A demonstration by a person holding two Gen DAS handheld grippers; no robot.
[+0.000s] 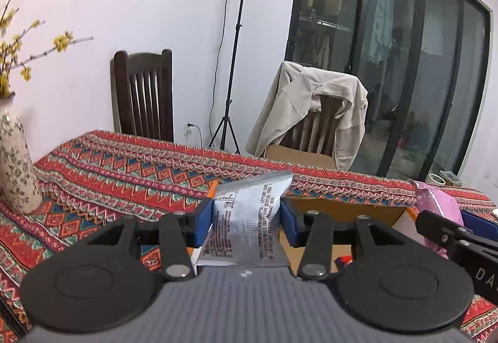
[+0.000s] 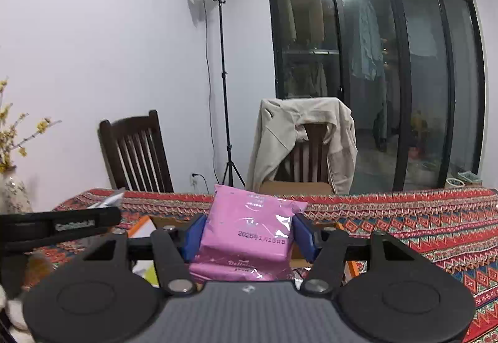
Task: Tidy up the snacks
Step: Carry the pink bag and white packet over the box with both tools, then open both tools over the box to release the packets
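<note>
Two snacks lifted, not yet put away
Left gripper (image 1: pixel 246 218) pinches silver packet (image 1: pixel 249 218), right gripper (image 2: pixel 247 237) pinches pink packet (image 2: pixel 249 231), both above cardboard box (image 1: pixel 358 212)

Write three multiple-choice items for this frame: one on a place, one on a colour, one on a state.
1. Where does the beige jacket hang?
A. over a chair back
B. on the lamp stand
C. on the tablecloth

2. What colour is the packet in the right claw?
A. green
B. pink
C. black

3. How is the silver packet held?
A. lying loose on the table
B. clamped in the left claw
C. tucked under the vase

Key: 1 A, the jacket drapes over the chair behind the table; 2 B, the pink packet sits between the blue pads; 3 B, both pads press on its sides.
</note>
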